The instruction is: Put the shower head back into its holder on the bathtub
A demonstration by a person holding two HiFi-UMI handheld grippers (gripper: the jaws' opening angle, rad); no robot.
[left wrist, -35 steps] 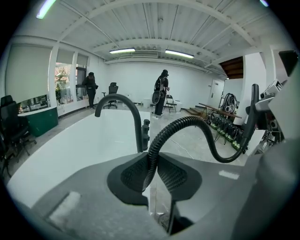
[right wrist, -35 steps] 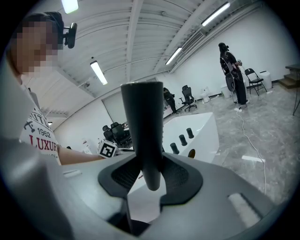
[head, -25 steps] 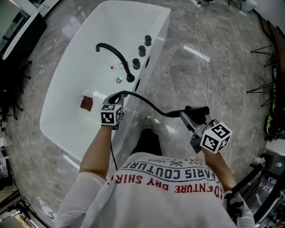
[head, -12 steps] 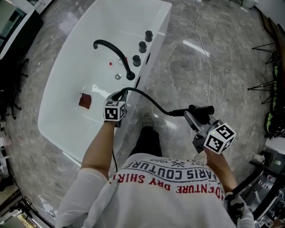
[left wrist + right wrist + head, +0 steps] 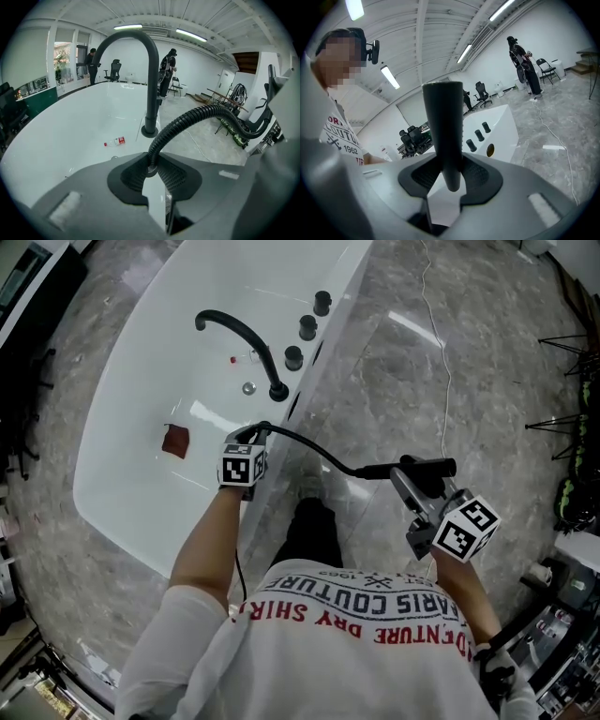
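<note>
We hold the shower head [image 5: 427, 466] clamped in the right hand-held gripper [image 5: 410, 486] and its hose [image 5: 314, 451] in the left hand-held gripper [image 5: 249, 435]. Seating it on the bathtub [image 5: 141, 381], upper left, remains.

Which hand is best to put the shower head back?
Right, probably: the right gripper is shut on the black shower head, while the left gripper only pinches the black ribbed hose at the rim of the white bathtub.
</note>
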